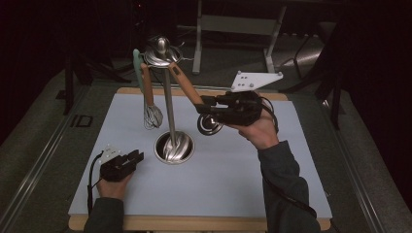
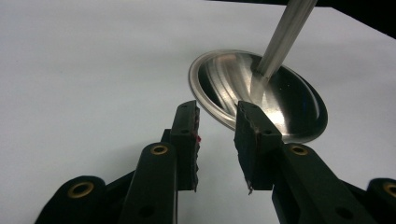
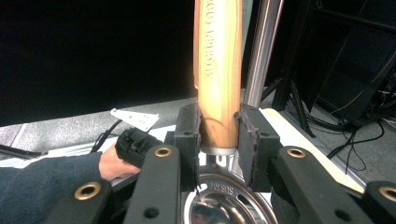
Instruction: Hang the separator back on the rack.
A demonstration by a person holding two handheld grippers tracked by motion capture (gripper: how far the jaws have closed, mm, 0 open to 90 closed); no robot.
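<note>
Lettering is running along the wooden handle (image 3: 217,70) of a hanging utensil; it seems to begin "KITCHEN", though the rest is unclear, and its steel head (image 3: 224,205) is stamped "SUS304". The right gripper (image 3: 219,135) is pinching this handle just above the metal collar, tilting it off the rack's top ring (image 1: 162,57). A whisk (image 1: 151,104) is hanging beside the pole (image 1: 168,104). The left gripper (image 2: 217,140) is resting with jaws spread on the white mat (image 1: 228,170), near the round steel base (image 2: 275,100).

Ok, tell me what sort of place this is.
Probably a lab or studio set up for recording, not a kitchen: a white mat on a table in a dark room, metal stands on the carpet behind, and a utensil stand arranged as a prop.
</note>
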